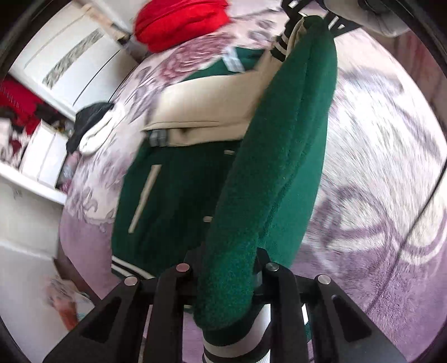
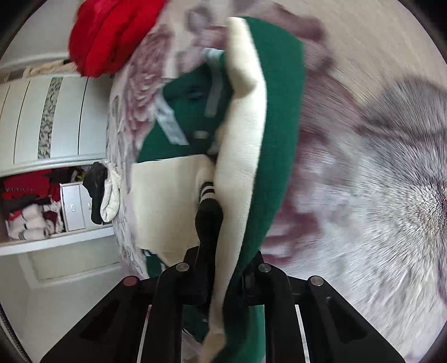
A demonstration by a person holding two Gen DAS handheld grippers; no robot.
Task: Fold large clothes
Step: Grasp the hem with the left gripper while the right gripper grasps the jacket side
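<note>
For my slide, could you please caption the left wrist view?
Left gripper lifts green jacket edge above floral bedspread.

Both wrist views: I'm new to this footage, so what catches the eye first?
The green jacket fills the middle, a fold of it pinched in each gripper's jaws and lifted off the flowered purple bedspread. Its cream sleeve lies across the body. A red garment sits at the bed's far end.

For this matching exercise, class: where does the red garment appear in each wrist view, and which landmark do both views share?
Left wrist: the red garment lies at top centre-left, on the far end of the floral blanket.
Right wrist: red garment sits at top left.
Shared landmark: the green jacket, gripped in both views.
</note>
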